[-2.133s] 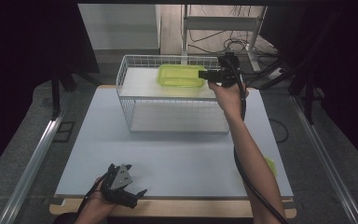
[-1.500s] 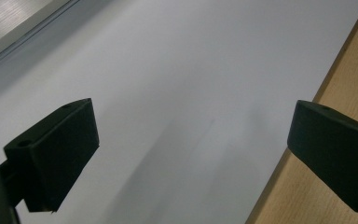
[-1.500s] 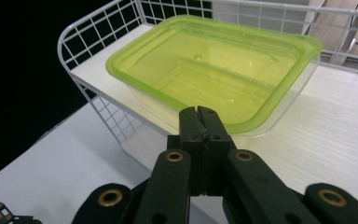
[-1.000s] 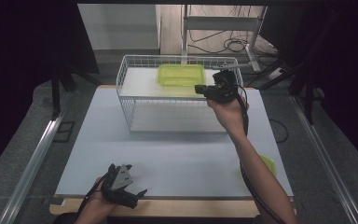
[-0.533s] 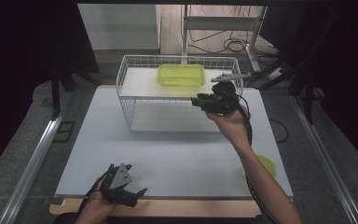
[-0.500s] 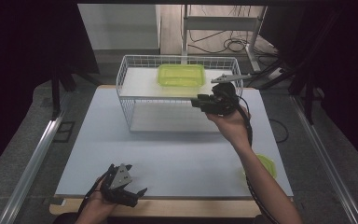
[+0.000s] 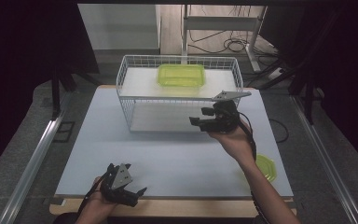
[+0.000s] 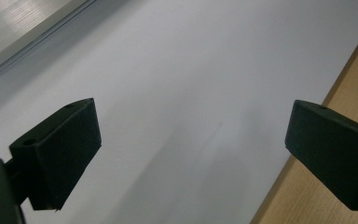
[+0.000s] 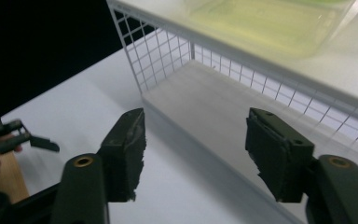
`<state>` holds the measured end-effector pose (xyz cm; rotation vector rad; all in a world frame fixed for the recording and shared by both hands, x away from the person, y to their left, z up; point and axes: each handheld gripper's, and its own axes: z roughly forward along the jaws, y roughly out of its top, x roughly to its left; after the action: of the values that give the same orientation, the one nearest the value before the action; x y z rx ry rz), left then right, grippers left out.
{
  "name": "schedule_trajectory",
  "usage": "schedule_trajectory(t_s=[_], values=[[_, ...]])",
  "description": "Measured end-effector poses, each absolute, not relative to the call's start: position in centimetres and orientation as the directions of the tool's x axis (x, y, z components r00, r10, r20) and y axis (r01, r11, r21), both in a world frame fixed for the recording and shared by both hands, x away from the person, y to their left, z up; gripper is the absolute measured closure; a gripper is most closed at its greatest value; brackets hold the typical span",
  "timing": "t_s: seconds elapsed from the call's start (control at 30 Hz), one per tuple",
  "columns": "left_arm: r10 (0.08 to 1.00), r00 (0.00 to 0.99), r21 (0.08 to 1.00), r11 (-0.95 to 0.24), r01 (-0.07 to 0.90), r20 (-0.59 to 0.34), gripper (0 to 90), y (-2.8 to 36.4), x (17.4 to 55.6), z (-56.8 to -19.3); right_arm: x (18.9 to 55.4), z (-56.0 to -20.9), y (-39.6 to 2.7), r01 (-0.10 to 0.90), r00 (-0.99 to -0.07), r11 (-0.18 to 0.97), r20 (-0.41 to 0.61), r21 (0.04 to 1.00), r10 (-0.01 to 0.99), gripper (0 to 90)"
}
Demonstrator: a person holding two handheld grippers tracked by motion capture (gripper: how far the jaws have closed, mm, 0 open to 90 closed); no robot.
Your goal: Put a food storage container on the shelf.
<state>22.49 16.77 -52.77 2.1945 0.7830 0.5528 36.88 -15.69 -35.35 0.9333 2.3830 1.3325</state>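
Inspection note, one moment. Green container (image 7: 181,75) sat on upper shelf of wire rack (image 7: 129,100), rear-centre of table, upright, nothing touching it; right gripper view showed it blurred behind the mesh (image 9: 265,21). Green lid (image 7: 265,167) lay flat at right edge of white mat (image 7: 168,158), partly hidden by the person's right forearm, well apart from container.

R gripper (image 7: 200,120) was held in the air just in front of rack's right end, jaws wide apart, nothing between them; right gripper view confirmed an empty gap w/ rack's lower shelf beyond (image 9: 193,149). L gripper (image 7: 133,195) rested at near-left edge of mat, jaws likewise spread wide and empty; left gripper view showed bare mat and wooden board edge (image 8: 354,98) between pads.

Assessment: container placement looked complete; step in hand appeared to be transit, R gripper free of the rack. Probable next item is the lid. That move would need R hand swung back and down to right edge, jaws kept open, wrist turned to take the thin rim edge-on. Lid lies flat, so approx. low-angle approach req'd; slip risk on smooth mat.
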Motion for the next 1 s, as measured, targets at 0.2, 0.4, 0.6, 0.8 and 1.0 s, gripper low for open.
schedule_trajectory(t_s=[0.2,0.4,0.6,0.8,1.0], values=[[0.677,0.729,0.770,-0.519,0.371,0.106,3.0,17.0,22.7,-52.7,35.5,-36.7,-16.1,0.392,-0.770,0.383,0.071,0.836,0.635,29.3],[0.675,0.735,0.794,-0.482,0.370,0.067,3.0,17.3,22.9,-52.7,34.2,-38.0,-16.5,0.380,-0.772,0.386,0.057,0.840,0.634,23.5],[0.684,0.727,0.804,-0.467,0.368,0.064,2.8,17.4,22.8,-52.5,33.1,-39.4,-17.1,0.349,-0.779,0.395,0.028,0.850,0.627,14.1],[0.702,0.710,0.812,-0.444,0.379,0.052,2.7,17.5,22.7,-52.3,32.3,-41.0,-17.8,0.348,-0.760,0.366,0.031,0.863,0.649,5.2],[0.698,0.714,0.809,-0.455,0.371,0.065,2.7,17.5,22.6,-52.3,31.4,-42.7,-18.6,0.366,-0.756,0.373,0.039,0.852,0.653,4.4]])
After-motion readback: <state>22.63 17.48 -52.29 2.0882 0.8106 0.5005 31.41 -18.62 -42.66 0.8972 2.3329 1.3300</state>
